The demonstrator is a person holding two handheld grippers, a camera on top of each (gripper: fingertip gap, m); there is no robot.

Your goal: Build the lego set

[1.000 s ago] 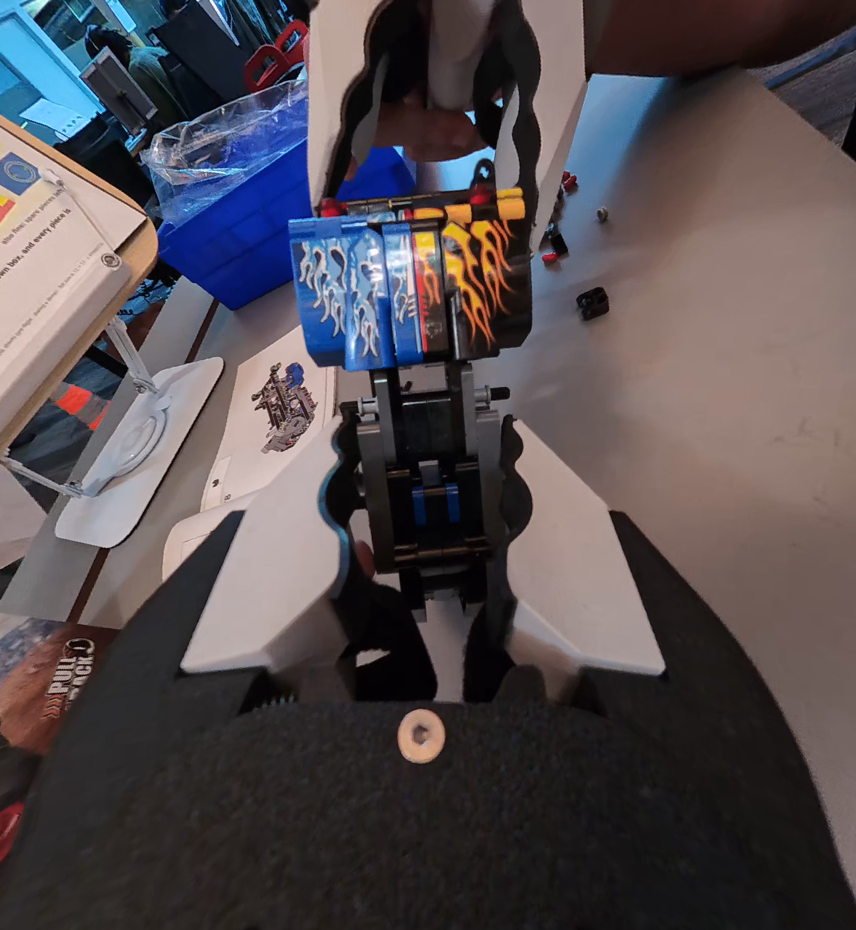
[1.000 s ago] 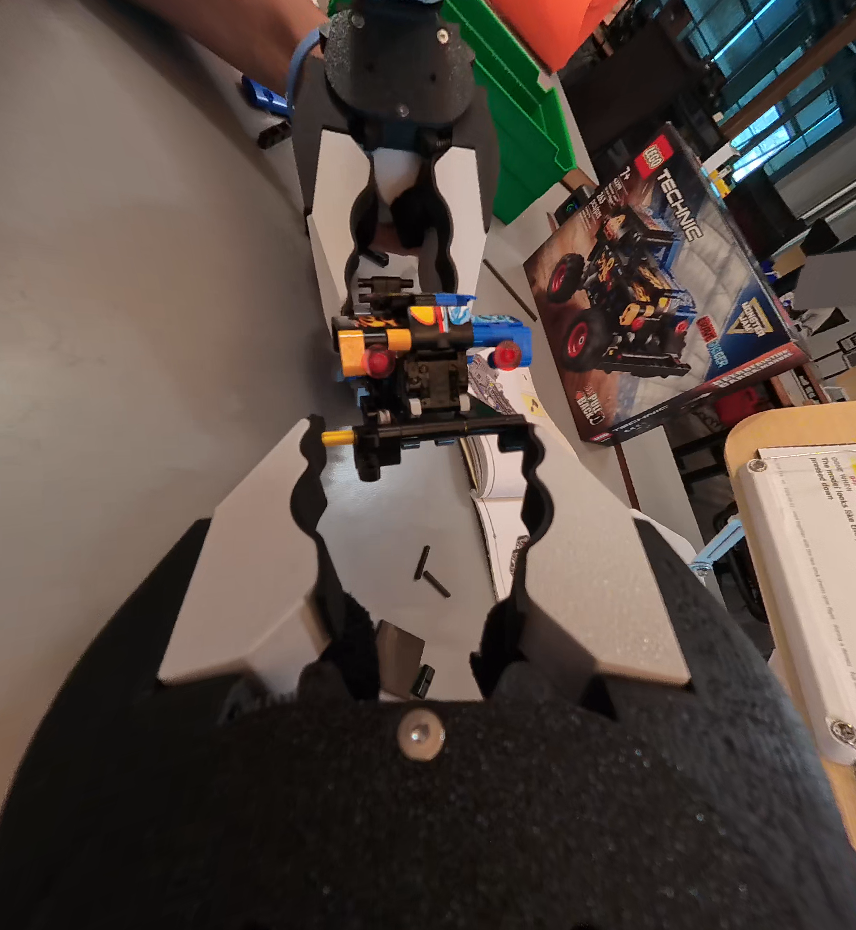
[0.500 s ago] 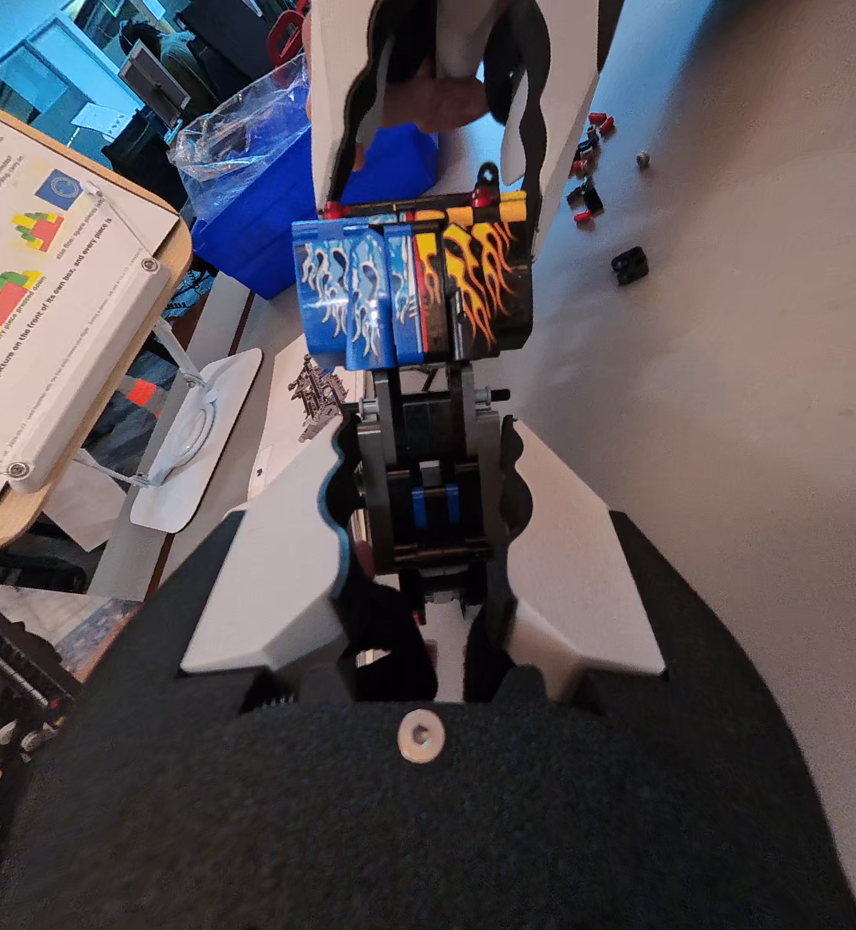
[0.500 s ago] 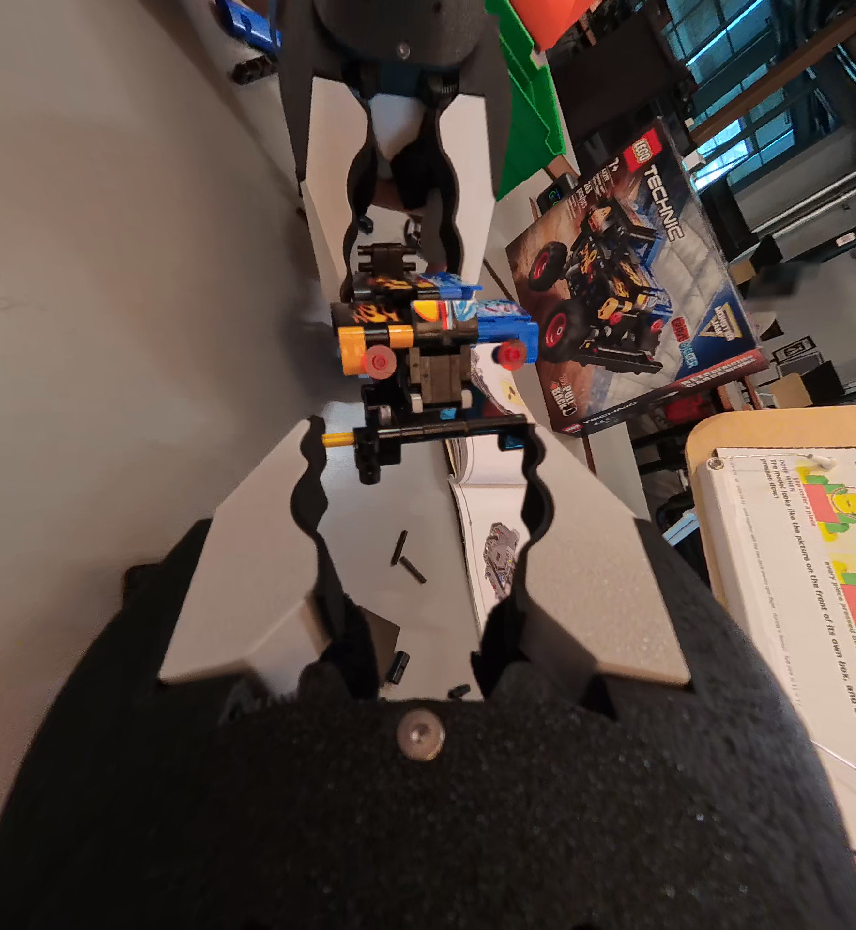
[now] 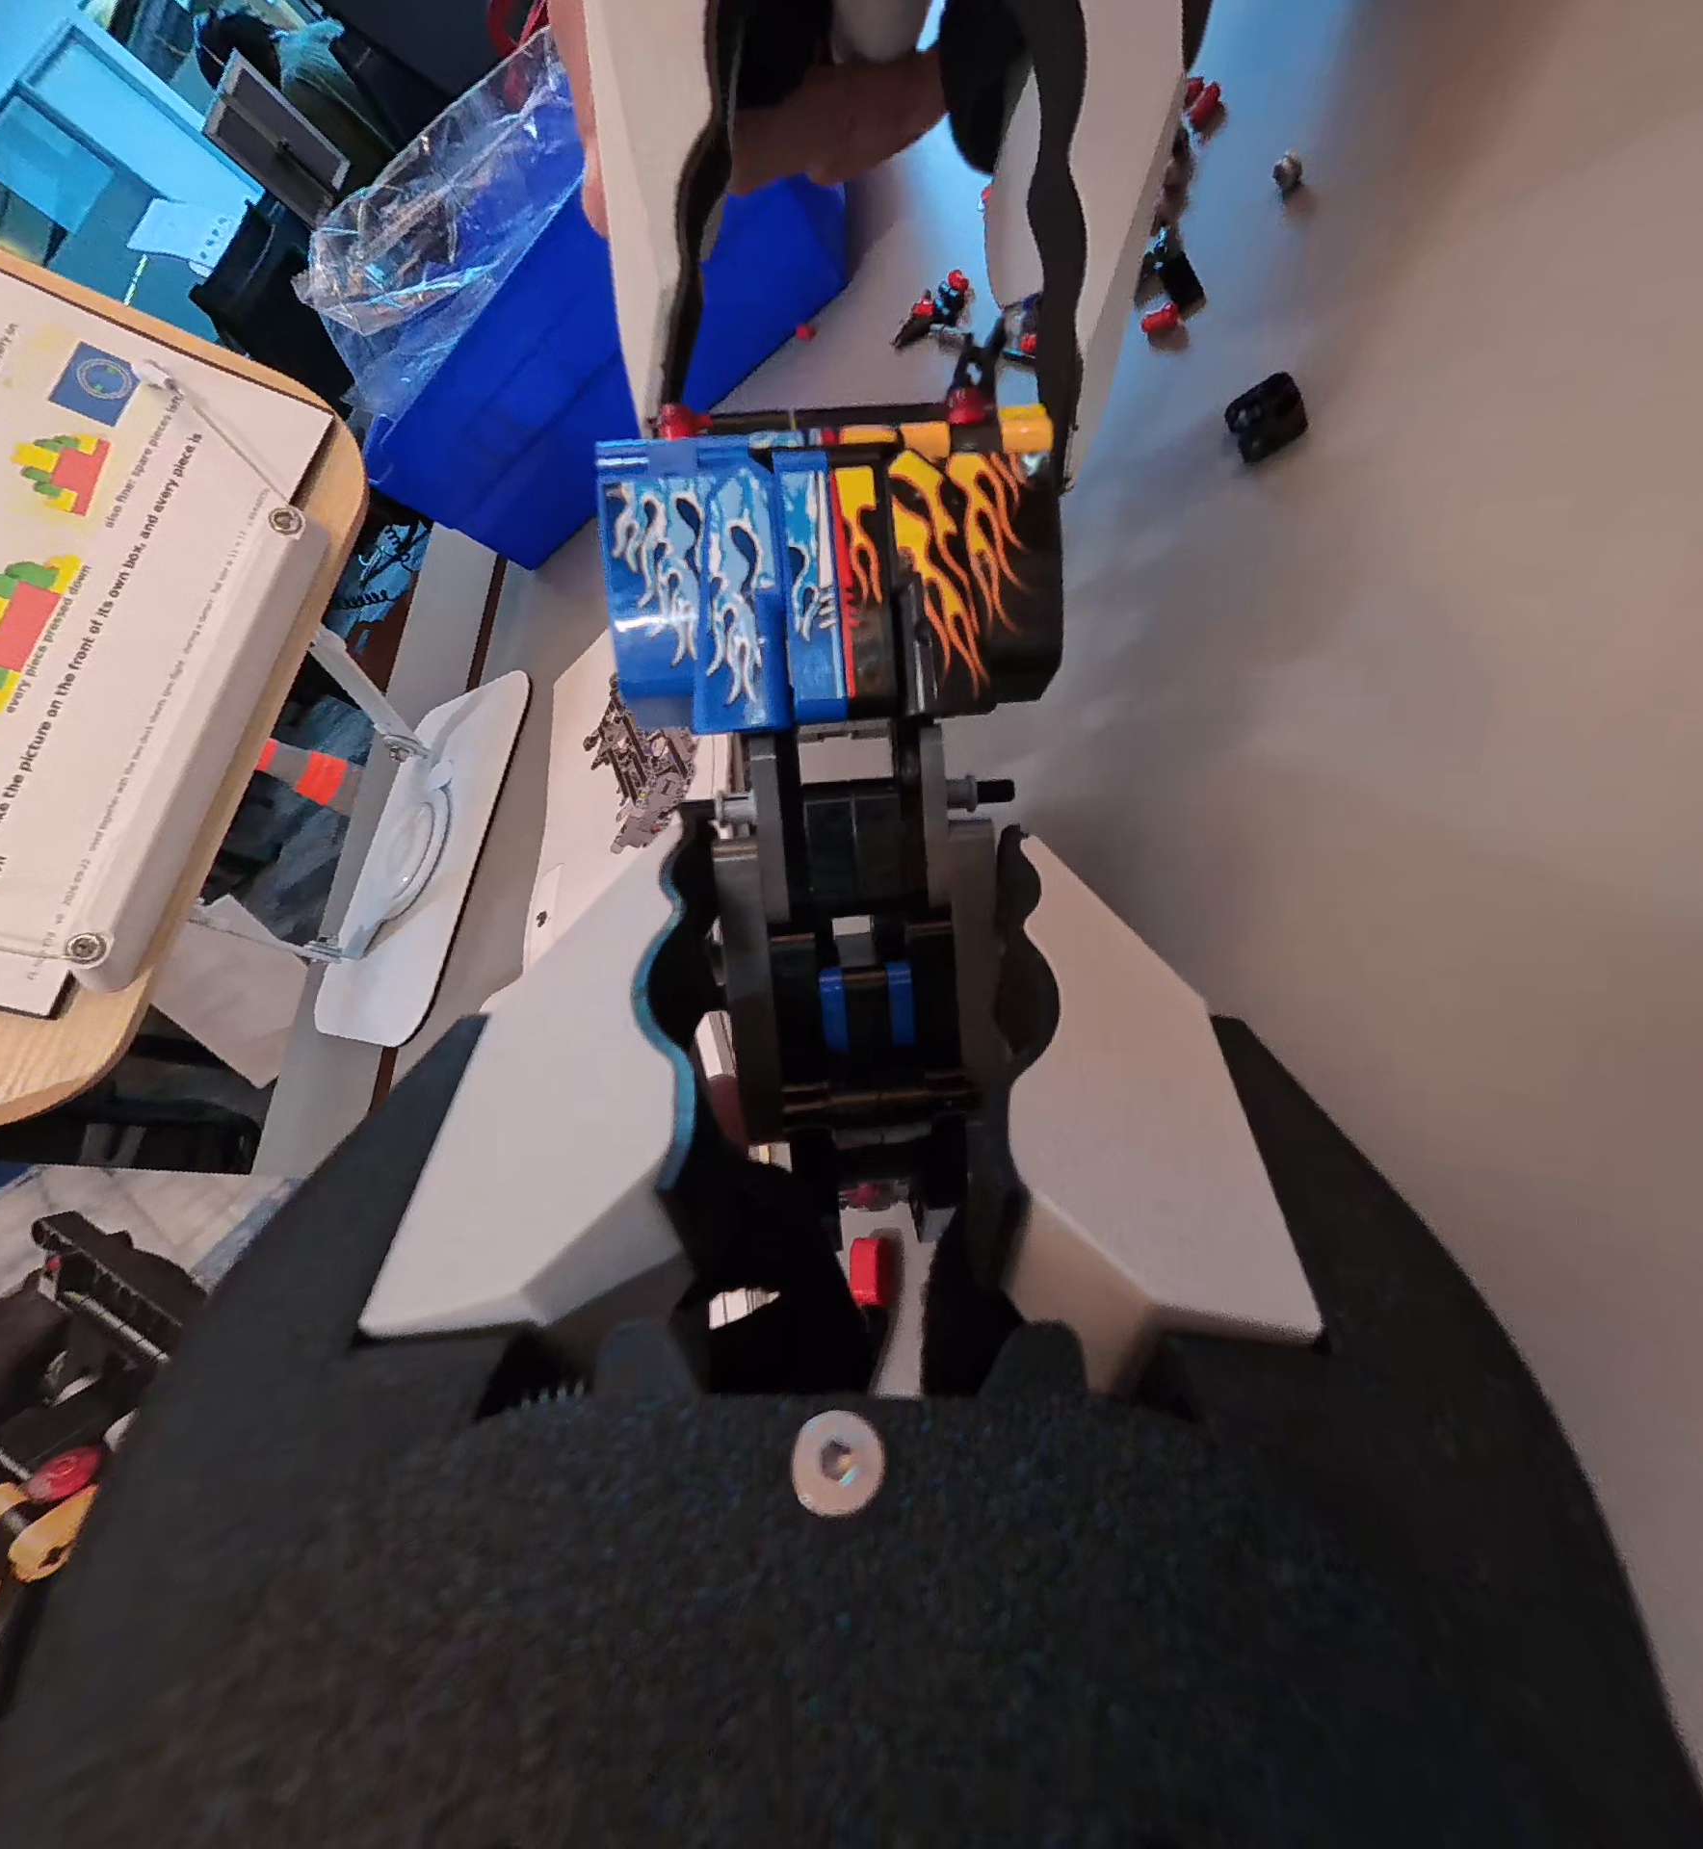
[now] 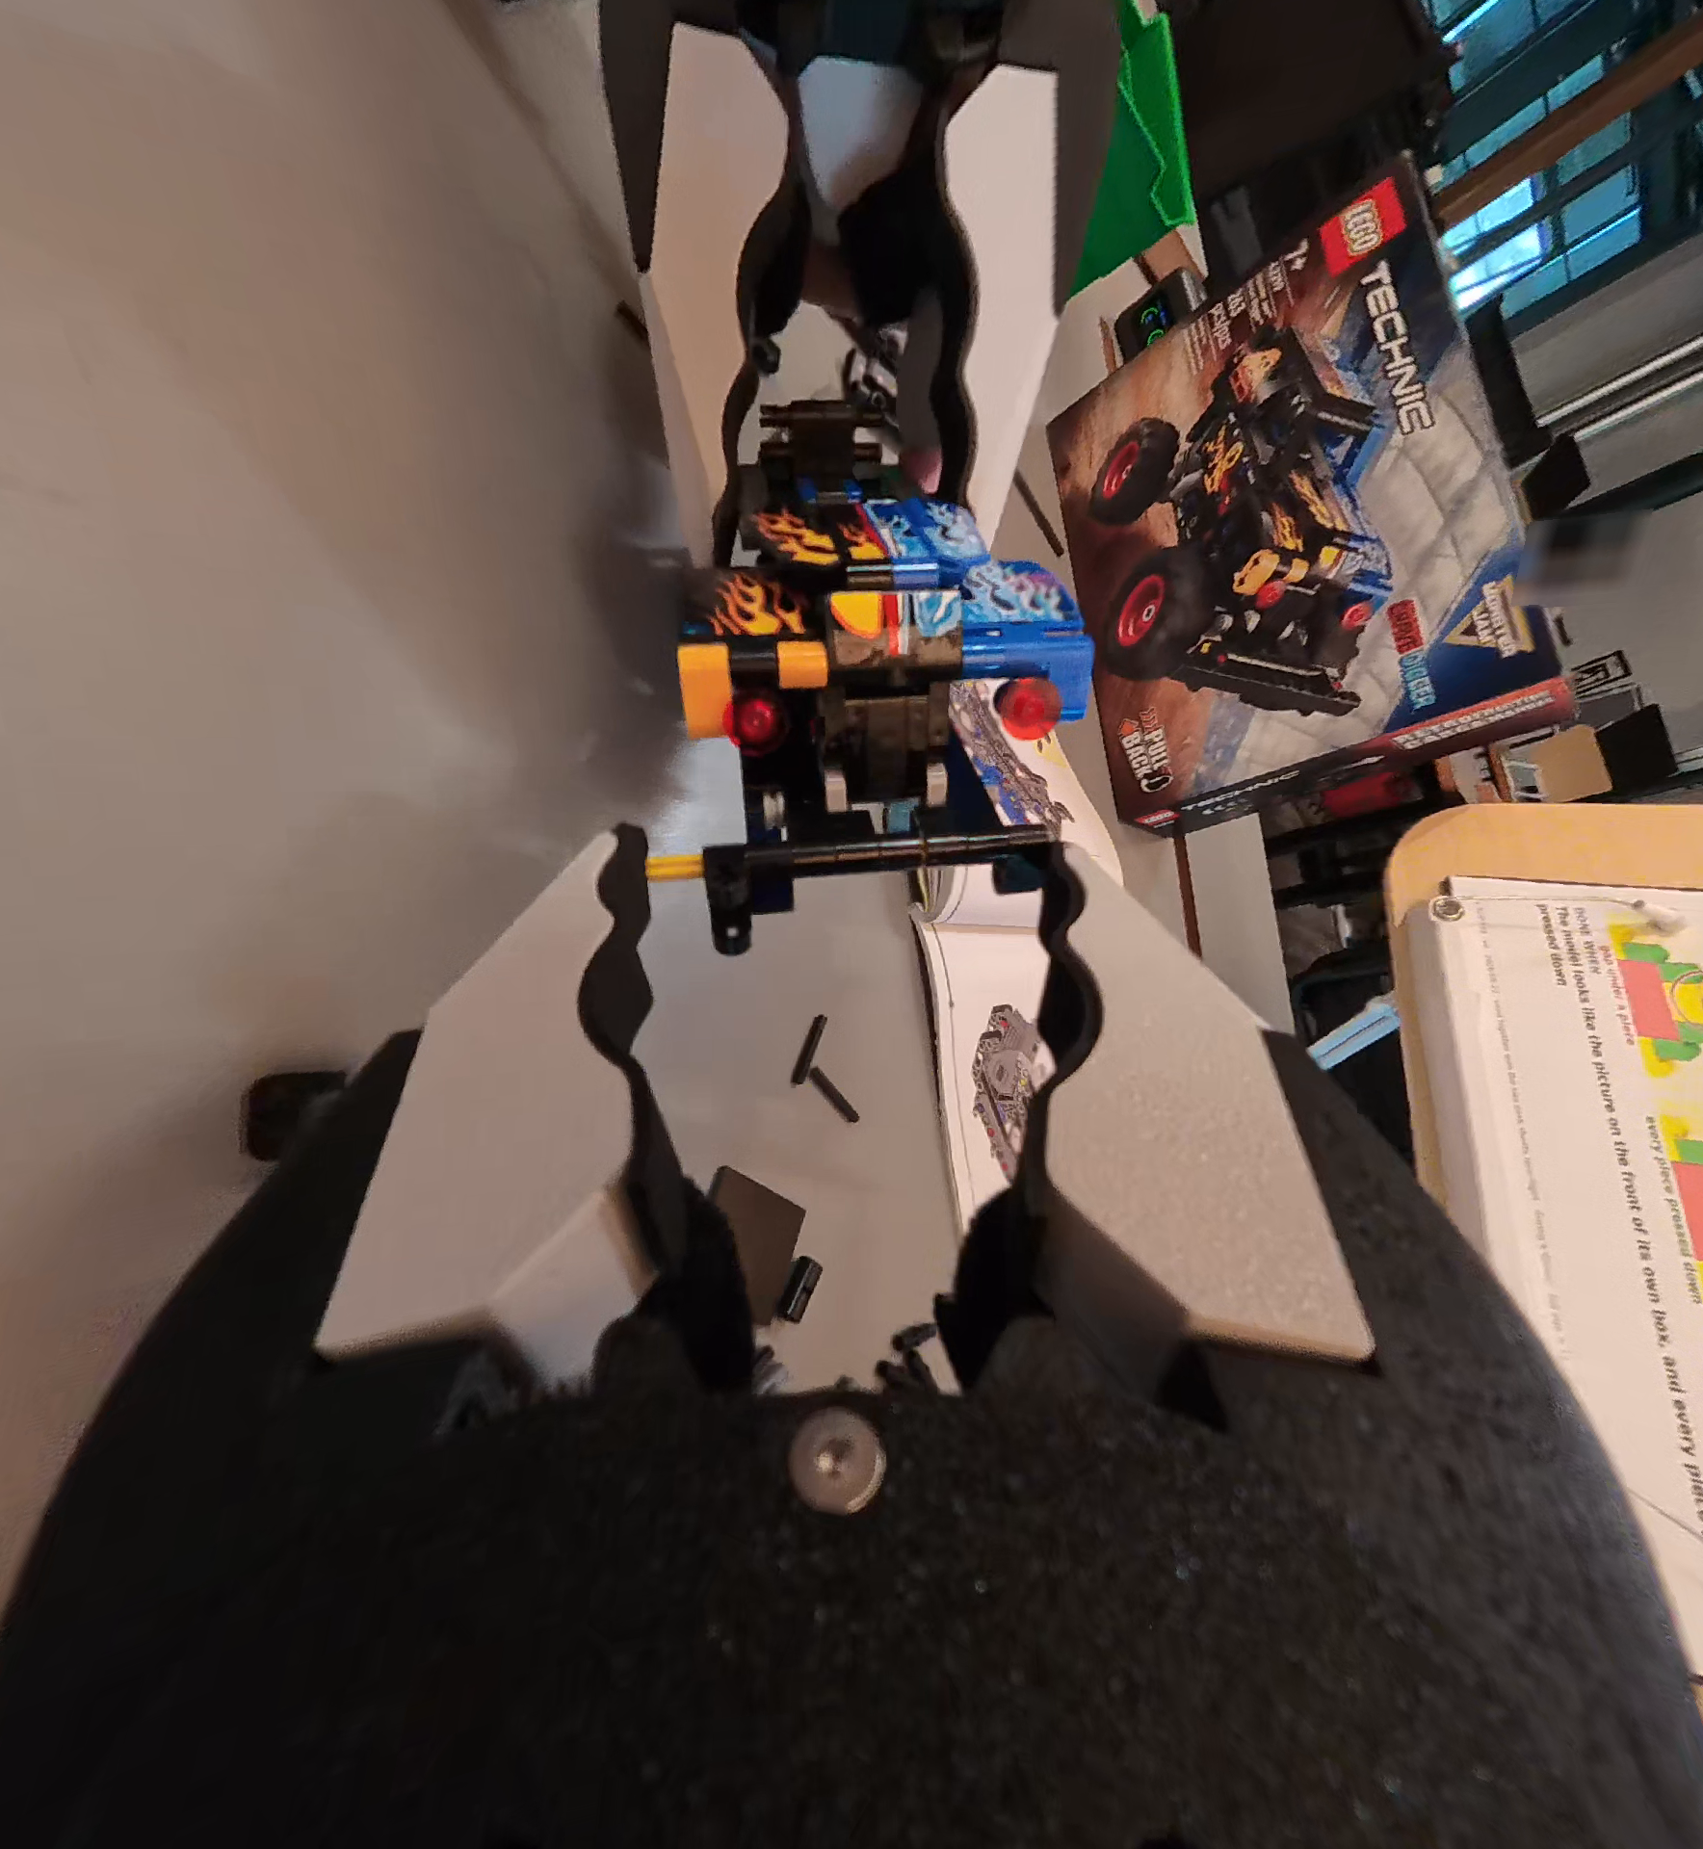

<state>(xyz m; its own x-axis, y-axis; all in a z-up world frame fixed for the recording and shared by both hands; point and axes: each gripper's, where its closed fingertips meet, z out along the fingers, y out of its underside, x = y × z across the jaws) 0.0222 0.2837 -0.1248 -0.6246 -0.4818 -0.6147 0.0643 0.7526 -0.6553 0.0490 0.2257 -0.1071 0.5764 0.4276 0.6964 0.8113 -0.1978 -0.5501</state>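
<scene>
The lego truck model (image 5: 832, 580) has blue and black flame panels and a dark chassis. It is held in the air between both grippers. My left gripper (image 5: 853, 880) is shut on the chassis end; it shows at the top of the right wrist view (image 6: 842, 450). My right gripper (image 6: 847, 860) stands wide, its fingertips pressing the two ends of the model's black axle (image 6: 888, 852), which has a yellow tip. It also shows at the top of the left wrist view (image 5: 858, 400). The model (image 6: 878, 640) shows two red round studs at this end.
On the grey table (image 5: 1428, 700) lie loose pieces (image 5: 1263, 415), black pins (image 6: 822, 1071) and an open instruction booklet (image 6: 988, 1051). The set's box (image 6: 1308, 500), a green bin (image 6: 1138, 150), a blue bin (image 5: 527, 330) and a wooden side table with a sign board (image 6: 1578, 1201) stand alongside. The grippers' ends are close to 8 cm from one another.
Both grippers and the model have swung together, so the table and the sign board have shifted in both views. Neither grip on the model has changed.
</scene>
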